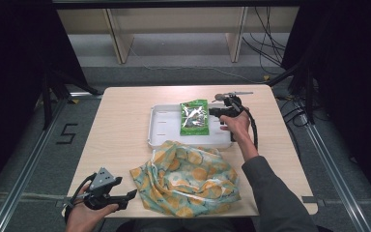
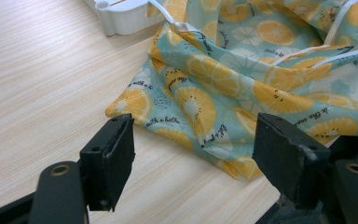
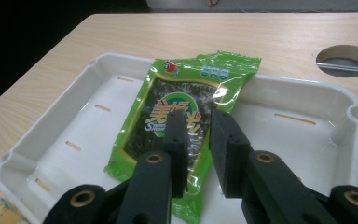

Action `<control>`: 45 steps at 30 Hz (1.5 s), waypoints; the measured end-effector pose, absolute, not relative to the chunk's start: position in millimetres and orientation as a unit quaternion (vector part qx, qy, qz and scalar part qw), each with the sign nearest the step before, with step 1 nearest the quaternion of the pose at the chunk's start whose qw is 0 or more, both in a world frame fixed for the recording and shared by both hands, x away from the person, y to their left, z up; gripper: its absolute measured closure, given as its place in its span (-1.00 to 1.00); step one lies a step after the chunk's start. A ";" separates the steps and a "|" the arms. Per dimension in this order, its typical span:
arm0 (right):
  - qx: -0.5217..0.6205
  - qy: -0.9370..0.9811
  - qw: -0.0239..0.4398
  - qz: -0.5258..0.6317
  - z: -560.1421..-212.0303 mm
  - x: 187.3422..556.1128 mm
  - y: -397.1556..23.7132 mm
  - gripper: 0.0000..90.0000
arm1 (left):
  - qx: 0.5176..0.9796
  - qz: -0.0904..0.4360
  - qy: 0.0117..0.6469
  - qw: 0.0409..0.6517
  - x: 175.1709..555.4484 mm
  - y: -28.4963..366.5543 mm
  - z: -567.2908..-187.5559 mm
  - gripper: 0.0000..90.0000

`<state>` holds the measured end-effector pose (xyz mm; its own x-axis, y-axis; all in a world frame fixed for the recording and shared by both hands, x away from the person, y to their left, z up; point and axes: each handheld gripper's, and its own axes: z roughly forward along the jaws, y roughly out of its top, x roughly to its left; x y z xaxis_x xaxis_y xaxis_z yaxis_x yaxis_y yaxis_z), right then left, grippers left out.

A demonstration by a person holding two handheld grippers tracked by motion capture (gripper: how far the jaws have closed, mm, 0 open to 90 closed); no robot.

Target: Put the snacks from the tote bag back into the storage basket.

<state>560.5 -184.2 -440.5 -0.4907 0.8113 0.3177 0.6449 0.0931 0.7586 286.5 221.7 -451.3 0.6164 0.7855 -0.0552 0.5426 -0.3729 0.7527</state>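
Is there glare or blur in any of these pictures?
High view: dark surroundings, glare on the green packet. Right gripper view: shiny highlights on the packet and the white tray, picture sharp. Left gripper view: even light, fruit-print cloth sharp, near jaws slightly soft.

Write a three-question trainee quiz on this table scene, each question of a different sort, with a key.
1. True or false: the green snack packet lies in the white tray.
2. Which tool is nearer the fruit-print cloth bag? A) left tool B) right tool
3. Fill in: the left tool's jaws stand wide ____, with nothing between them.

Key
1. True; the packet lies flat in the tray.
2. A; it sits beside the bag's near corner, while the right tool is above the tray.
3. open
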 end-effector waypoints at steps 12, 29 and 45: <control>0.458 0.755 0.098 0.459 -427.9 543.7 -190.8 0.49 | 0.813 0.161 0.408 0.384 286.7 221.8 -451.1 -0.37; 0.423 0.764 0.097 0.477 -403.3 510.5 -188.3 0.14 | 0.804 0.156 0.417 0.393 286.8 222.1 -450.4 -0.41; 0.402 0.768 0.105 0.487 -394.1 485.1 -195.4 -0.05 | 0.799 0.159 0.427 0.392 287.0 222.4 -450.2 -0.52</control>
